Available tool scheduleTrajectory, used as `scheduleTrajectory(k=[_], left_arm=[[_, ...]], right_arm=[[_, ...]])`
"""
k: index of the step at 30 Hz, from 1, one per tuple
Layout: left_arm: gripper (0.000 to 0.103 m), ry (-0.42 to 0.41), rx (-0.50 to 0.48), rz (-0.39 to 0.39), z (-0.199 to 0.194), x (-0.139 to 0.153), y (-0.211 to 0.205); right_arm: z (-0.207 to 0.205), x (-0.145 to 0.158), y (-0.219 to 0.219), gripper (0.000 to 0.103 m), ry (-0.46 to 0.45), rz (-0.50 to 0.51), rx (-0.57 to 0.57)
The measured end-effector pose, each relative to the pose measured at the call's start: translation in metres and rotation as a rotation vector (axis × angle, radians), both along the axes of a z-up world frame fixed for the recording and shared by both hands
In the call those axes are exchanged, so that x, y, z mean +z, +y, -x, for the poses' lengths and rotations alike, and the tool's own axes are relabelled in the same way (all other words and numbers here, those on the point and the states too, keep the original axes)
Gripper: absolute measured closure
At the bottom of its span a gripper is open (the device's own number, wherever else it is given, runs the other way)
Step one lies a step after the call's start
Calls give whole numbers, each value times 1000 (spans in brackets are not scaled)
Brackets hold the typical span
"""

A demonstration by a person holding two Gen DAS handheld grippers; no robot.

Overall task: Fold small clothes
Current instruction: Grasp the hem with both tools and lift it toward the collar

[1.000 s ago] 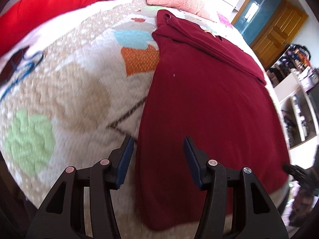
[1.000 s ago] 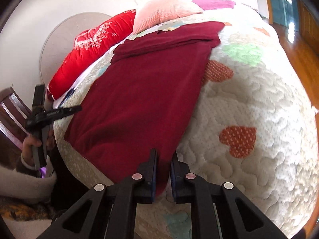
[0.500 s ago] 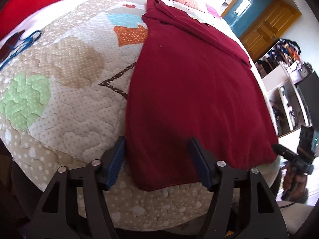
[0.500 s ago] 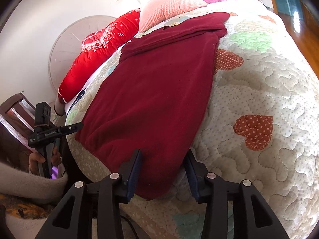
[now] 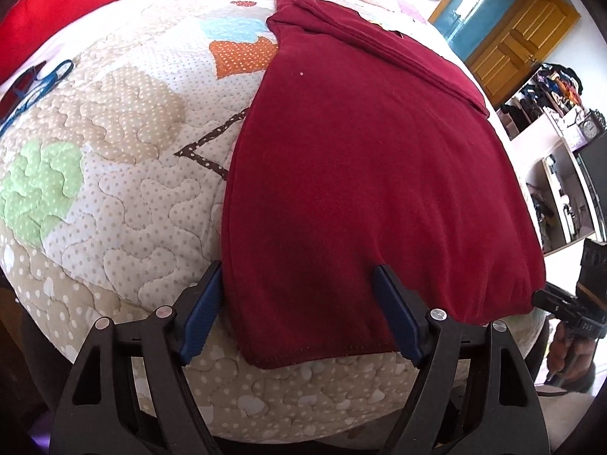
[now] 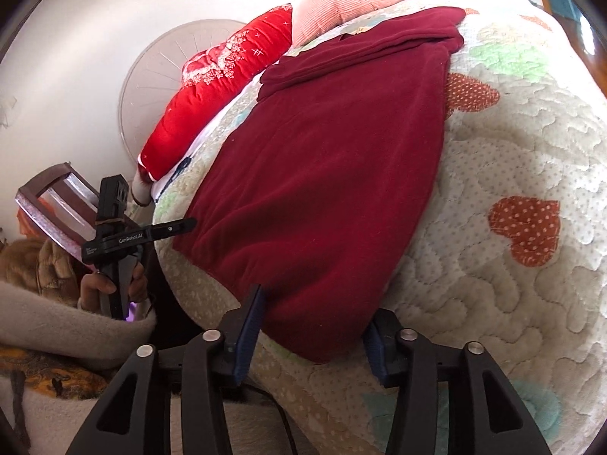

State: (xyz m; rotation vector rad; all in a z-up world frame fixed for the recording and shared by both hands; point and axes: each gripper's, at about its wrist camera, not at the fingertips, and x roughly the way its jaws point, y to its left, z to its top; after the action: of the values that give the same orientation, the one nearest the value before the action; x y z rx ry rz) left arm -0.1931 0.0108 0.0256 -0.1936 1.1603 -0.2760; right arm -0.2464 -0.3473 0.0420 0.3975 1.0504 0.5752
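Garment: dark red garment (image 5: 364, 174) spread flat on the quilted bedspread (image 5: 114, 174), near hem at the bed's near edge, far end folded over by the pink pillow (image 6: 341, 3).
Left gripper (image 5: 299, 311): jaws apart and opening, straddling the near left corner of the hem, pads clear of the cloth.
Right gripper (image 6: 315, 337): jaws apart and opening, near right corner between them, not pinched.
Far left: red cushion (image 6: 224, 76).
Left edge of quilt: blue scissors (image 5: 38, 87).
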Motion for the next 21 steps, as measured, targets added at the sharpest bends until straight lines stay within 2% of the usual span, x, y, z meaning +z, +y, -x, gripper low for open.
scheduleTrajectory(k=[11,13,15,19,21], left_arm=[[24,8,-40,-27,7,-1,-6],[26,6,-37,-28,7,-1,-6],[36,5,-34,-33,6,-1,-7],[53,4,-27,-26,6,1,-3],[70,2,-40,-13,7,3,-4]], right_arm=[[-2,-6,0,56,0,-48,13],[-2,-5,3,59,-11,-32,23],[-2,-3,6,67,-33,-14,35],[-6,-7,1,76,-27,-31,15],[-7,-9,0,83,-29,-38,11]])
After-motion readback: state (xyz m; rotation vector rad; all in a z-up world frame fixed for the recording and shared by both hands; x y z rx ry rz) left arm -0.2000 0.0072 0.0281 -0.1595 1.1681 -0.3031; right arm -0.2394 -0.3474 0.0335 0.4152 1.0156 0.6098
